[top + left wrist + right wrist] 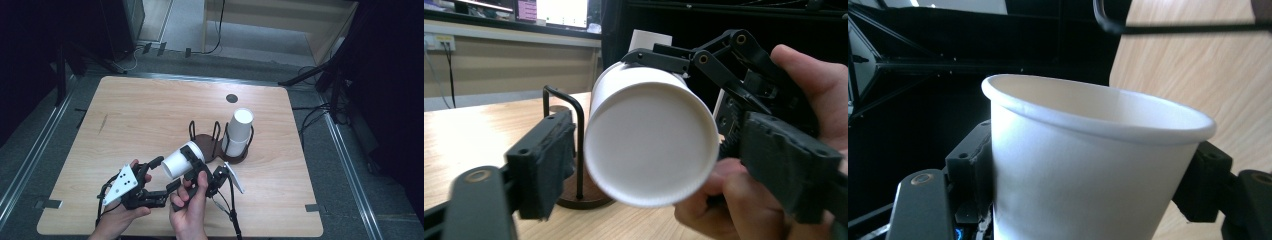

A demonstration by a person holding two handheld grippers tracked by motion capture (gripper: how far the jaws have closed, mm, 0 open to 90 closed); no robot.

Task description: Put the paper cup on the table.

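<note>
A white paper cup [181,159] lies on its side above the table's front, with its base toward my left gripper. My right gripper [193,163] is shut on the cup [1088,170], one jaw on each side of its wall below the rim. My left gripper [167,175] is open, its jaws standing either side of the cup's base [651,145]. A narrow gap shows between its left pad [555,160] and the cup. In the left gripper view, the right gripper's linkage [704,62] and the hand holding it sit just behind the cup.
A dark brown cup rack [209,142] with wire loops stands just behind the grippers. A stack of white cups [239,131] sits upright in its right slot. A small dark disc [231,98] lies near the table's far edge. Cables trail off the front.
</note>
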